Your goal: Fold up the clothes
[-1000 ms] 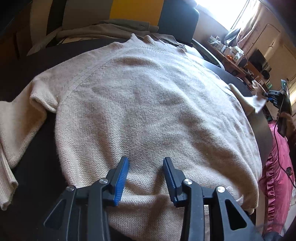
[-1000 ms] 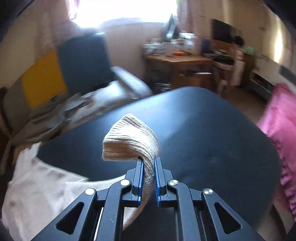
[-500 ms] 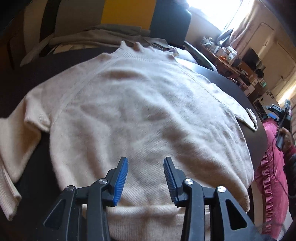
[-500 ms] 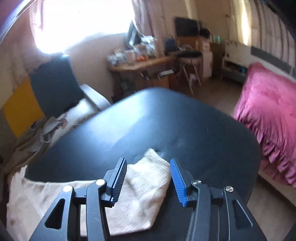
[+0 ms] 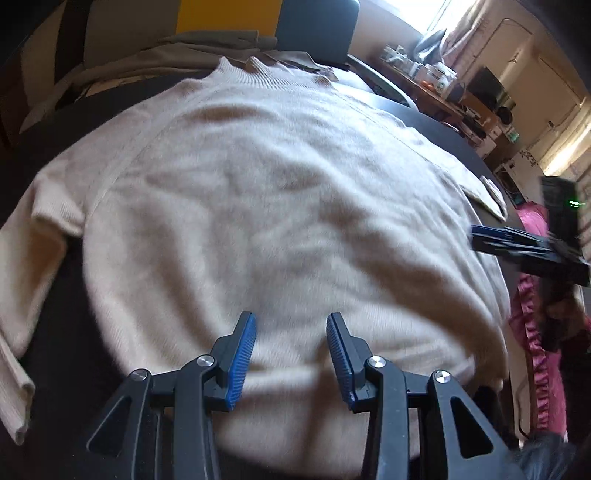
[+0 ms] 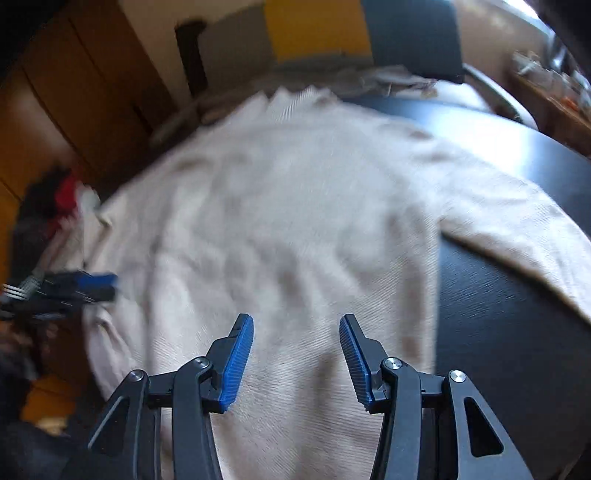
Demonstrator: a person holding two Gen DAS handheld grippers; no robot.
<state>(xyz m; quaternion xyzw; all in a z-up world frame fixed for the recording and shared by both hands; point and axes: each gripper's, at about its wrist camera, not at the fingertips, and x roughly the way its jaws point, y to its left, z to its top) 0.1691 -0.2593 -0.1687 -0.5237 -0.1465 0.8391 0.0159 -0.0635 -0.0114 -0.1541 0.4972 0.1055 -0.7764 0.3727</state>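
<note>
A cream knitted sweater (image 5: 266,206) lies flat on a dark table (image 6: 517,332), collar at the far side. Its left sleeve (image 5: 22,280) hangs down the near left; its right sleeve (image 6: 517,229) stretches out to the right. My left gripper (image 5: 291,350) hovers open over the sweater's hem, nothing between its blue pads. My right gripper (image 6: 295,354) is open too, above the sweater's lower right part. Each gripper shows blurred in the other's view: the right gripper (image 5: 517,243) at the right edge, the left gripper (image 6: 77,284) at the left edge.
A chair (image 5: 314,26) with grey, yellow and blue panels stands behind the table, draped with a grey-green garment (image 5: 177,48). A cluttered desk (image 5: 436,85) is at the back right. Pink fabric (image 5: 535,350) hangs beside the table's right edge. Wooden cabinets (image 6: 74,96) stand on the left.
My right gripper let go of the sleeve cuff, laid it on the table, then swung left over the sweater body. My left gripper pulled back slightly toward the hem.
</note>
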